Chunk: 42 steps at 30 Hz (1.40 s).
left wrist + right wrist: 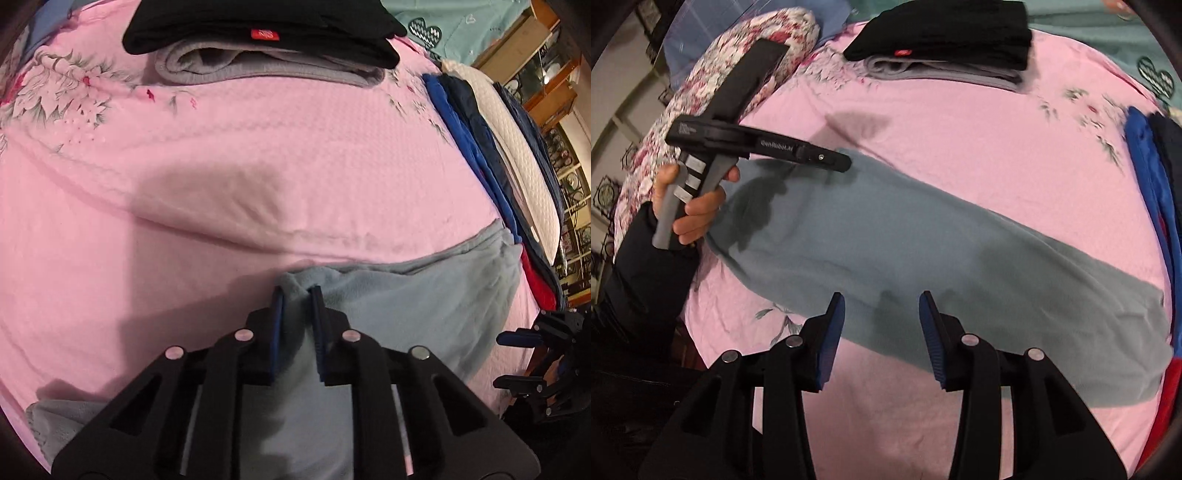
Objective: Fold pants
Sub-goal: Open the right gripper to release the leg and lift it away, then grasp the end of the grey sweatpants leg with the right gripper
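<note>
Left gripper (pixel 298 295) is pinching one end of the pants (pixel 923 258), which lie folded lengthwise; right gripper (pixel 882 299) is hovering wide open above them; cross folds remain.

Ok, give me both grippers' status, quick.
Left gripper: shut on the grey pants, pinching a fold at one end.
Right gripper: open, holding nothing, above the pants' near edge.

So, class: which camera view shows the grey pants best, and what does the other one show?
The right wrist view: the grey pants lie almost full length across the pink sheet. The left wrist view shows only one end, bunched between the left gripper fingers.
</note>
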Motion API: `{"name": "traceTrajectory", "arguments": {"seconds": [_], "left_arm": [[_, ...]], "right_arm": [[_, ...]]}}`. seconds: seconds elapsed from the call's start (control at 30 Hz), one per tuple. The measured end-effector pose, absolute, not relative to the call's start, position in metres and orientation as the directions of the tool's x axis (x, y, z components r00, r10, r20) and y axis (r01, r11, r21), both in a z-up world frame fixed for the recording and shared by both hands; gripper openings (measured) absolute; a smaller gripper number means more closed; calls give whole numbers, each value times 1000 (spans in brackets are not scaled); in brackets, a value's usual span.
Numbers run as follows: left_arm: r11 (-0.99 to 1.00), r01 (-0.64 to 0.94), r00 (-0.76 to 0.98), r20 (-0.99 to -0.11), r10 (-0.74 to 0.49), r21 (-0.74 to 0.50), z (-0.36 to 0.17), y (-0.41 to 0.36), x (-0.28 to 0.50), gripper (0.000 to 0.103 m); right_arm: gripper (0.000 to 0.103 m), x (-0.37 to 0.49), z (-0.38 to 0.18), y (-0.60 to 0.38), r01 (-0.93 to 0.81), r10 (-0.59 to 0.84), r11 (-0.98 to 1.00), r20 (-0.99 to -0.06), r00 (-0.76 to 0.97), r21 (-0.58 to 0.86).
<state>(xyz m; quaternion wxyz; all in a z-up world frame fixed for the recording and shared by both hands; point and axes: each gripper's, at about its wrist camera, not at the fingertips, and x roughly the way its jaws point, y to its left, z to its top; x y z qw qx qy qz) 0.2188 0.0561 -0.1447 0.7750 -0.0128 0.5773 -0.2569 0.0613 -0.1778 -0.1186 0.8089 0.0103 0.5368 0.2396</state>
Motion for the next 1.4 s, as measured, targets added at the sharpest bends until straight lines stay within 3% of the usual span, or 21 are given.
{"name": "traceTrajectory", "arguments": {"seconds": [0.27,0.37,0.5,0.57,0.7,0.73,0.9,1.0,1.07,1.4], "left_arm": [[887,363,288,-871,-398,-285,-148,56,222,13],[885,367,295,-866,-404,-287,-149,56,223,13],[882,366,284,-868,-408,-295,-146,57,222,18],[895,340,307,-866,-396,-288,-136,64,220,35],[890,355,404,-811,-423,-287,-97,76,193,45],[878,368,409,-795,-448,-306,-90,76,180,51],[856,379,351,-802,-484,-351,-102,56,130,52],[864,354,295,-834,-467,-358,-125,44,112,50],[875,346,283,-852,-441,-338,-138,40,104,50],[869,345,355,-808,-470,-354,-141,48,93,53]], "right_arm": [[43,60,-125,-179,-340,424,885,-855,299,319],[34,60,-139,-174,-323,395,897,-875,280,302],[33,57,-152,-168,-312,367,908,-890,271,280],[37,55,-150,-166,-316,358,910,-892,275,268],[39,44,-133,-184,-290,405,902,-859,315,319],[48,40,-123,-197,-279,407,905,-842,354,320],[64,20,-97,-296,-39,266,957,-812,520,289],[66,9,-106,-367,170,149,945,-828,541,281],[66,9,-113,-397,217,127,935,-837,533,280],[66,68,-144,-423,56,79,991,-878,471,119]]}}
